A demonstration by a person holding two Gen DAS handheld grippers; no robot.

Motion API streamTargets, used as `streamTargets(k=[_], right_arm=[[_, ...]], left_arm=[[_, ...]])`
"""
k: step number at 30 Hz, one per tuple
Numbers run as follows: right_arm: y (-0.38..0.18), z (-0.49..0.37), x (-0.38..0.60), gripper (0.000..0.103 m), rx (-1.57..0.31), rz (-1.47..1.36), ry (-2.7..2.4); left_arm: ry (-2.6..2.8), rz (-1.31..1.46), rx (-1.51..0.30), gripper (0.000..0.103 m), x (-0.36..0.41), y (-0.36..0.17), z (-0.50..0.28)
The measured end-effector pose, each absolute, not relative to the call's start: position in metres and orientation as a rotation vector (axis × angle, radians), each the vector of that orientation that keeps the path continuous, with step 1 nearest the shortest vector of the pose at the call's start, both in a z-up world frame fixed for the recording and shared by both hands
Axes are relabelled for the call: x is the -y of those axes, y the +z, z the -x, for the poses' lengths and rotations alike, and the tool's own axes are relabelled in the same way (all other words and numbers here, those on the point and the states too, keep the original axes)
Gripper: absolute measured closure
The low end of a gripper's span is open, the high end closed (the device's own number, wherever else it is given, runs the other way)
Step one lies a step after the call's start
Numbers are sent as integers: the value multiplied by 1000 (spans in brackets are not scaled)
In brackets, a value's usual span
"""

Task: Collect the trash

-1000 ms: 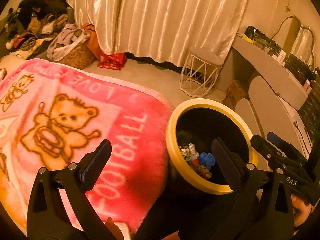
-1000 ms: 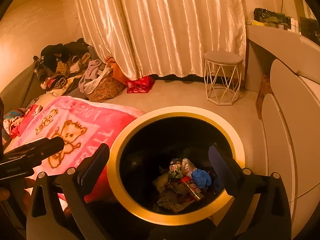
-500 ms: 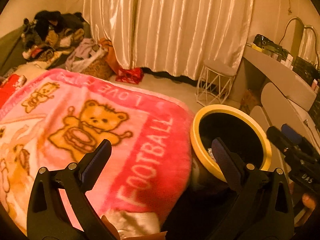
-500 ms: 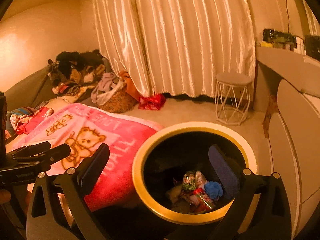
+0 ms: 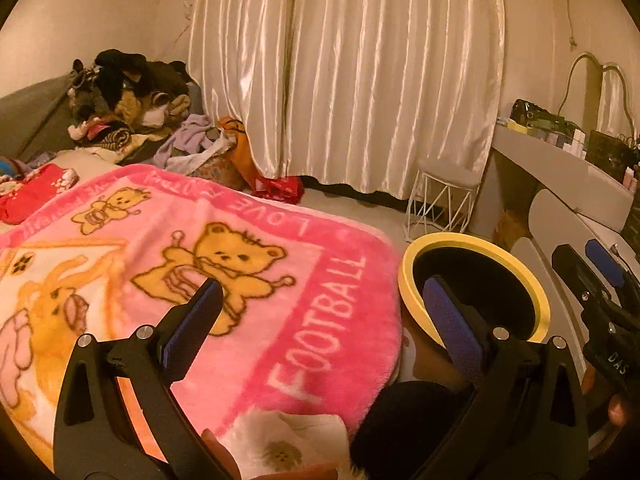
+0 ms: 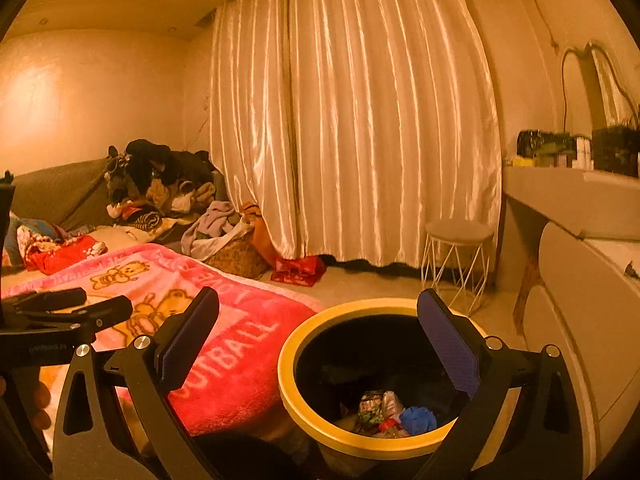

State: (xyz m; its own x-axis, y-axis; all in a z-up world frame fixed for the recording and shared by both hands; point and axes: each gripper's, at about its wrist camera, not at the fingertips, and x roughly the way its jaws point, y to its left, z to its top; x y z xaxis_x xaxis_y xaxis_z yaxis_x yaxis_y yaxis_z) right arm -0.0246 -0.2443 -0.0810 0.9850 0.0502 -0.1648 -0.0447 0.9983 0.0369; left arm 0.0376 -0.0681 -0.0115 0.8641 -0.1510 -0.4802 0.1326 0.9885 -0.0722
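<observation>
A black bin with a yellow rim [image 6: 296,396] [image 5: 412,256] stands on the floor beside a bed. Inside it lie crumpled wrappers [image 6: 376,404] and a blue scrap [image 6: 418,420]. My right gripper [image 6: 320,340] hangs open above the bin's near edge, nothing between its fingers. My left gripper [image 5: 320,316] is open too, held over the pink teddy-bear blanket [image 5: 240,280] with the bin to its right. The right gripper's body [image 5: 600,300] shows at the right of the left wrist view; the left gripper [image 6: 64,312] shows at the left of the right wrist view.
A white wire stool [image 6: 458,264] stands by the curtain [image 6: 352,120]. A red bag [image 6: 298,270] lies on the floor near a heap of clothes [image 6: 168,196]. A white dressing table [image 6: 580,200] with bottles lines the right wall.
Both views have tilted up and drawn back from the bin, which now sits lower and farther right. The left gripper swung left over the blanket. Both stay open.
</observation>
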Motion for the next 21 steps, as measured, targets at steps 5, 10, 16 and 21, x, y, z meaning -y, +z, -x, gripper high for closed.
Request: streamTargets(k=[5,10,16,21], right_arm=[[-84,24,245,6,-177,-23,39],[-85,25,245,6,-178,-25,35],[-85,26,245,6,-176,-26,34],[-85,27,244,6,-179,-26,31]], left_arm=[[-149,36,-496,11,66,-11,-35],[-146,33,-494,11,69,-8,-31],[-148,36,-494,11,69,-8,-31],[-143,33,-493,11,70,-8,-31]])
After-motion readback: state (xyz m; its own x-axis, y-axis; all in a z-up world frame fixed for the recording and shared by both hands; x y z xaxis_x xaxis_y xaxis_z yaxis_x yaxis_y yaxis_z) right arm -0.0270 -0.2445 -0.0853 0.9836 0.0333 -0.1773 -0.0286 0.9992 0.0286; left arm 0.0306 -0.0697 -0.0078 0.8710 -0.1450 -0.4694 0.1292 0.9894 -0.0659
